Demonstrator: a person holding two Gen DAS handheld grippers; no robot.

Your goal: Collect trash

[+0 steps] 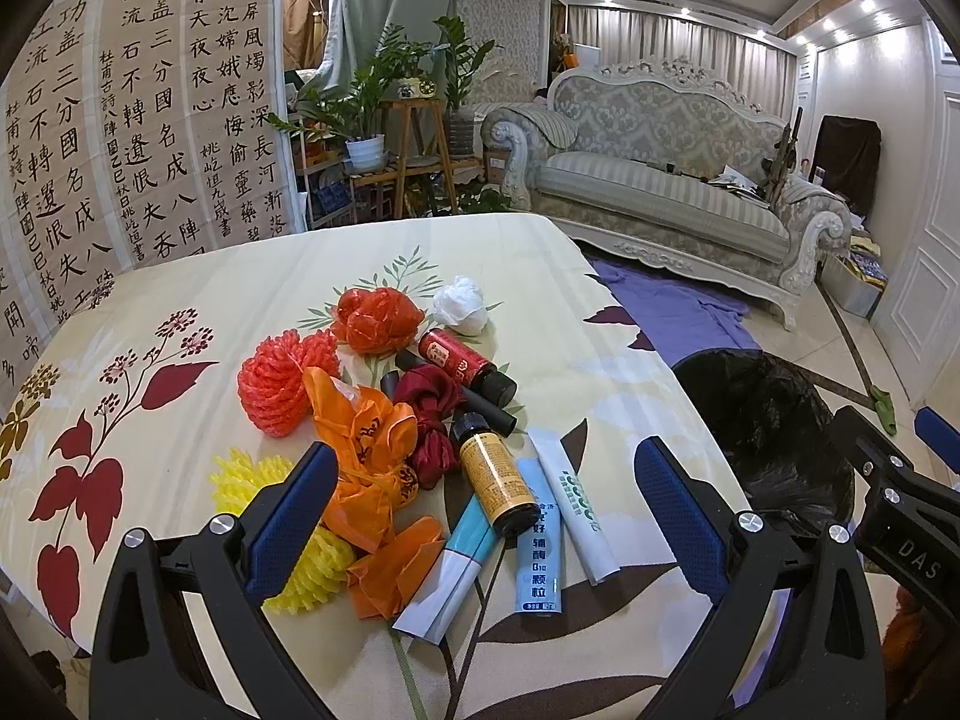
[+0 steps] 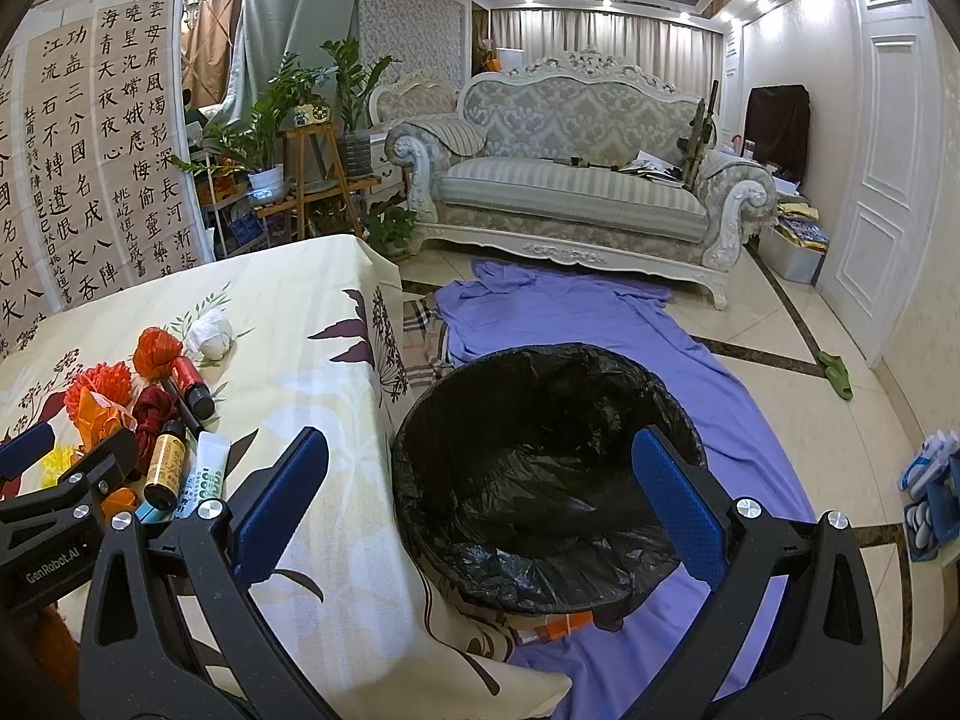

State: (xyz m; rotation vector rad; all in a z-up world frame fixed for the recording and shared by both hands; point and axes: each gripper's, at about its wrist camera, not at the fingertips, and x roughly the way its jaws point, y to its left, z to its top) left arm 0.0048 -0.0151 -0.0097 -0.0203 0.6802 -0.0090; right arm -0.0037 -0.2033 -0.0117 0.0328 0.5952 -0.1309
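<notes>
Left wrist view: we see the left tongs [image 1: 486, 498] spread wide and holding nothing, their blue pads hanging over the heap of trash in the middle of the frame. Between the pads lie an orange plastic bag [image 1: 366, 468], a brown bottle with a yellow label [image 1: 498, 474], a light blue sachet [image 1: 540, 546] and a white sachet [image 1: 570, 504]. Further up the frame we find a red-labelled bottle [image 1: 462, 360], a dark red ribbon [image 1: 432, 420], red foam netting [image 1: 282, 384], a red mesh bag [image 1: 378, 318] and a white crumpled wad [image 1: 462, 303], all on the flowered tabletop [image 1: 180, 300]. Yellow foam netting [image 1: 312, 564] is partly hidden behind the left pad.

In the right wrist view the right tongs [image 2: 480, 492] are likewise wide apart and empty, poised over the bin [image 2: 540, 480] lined with a black bag, which stands on a purple cloth [image 2: 600, 312] just beside the tabletop. We cannot make out what lies at the bottom of the bin; its near rim is cut off by the tongs.
</notes>
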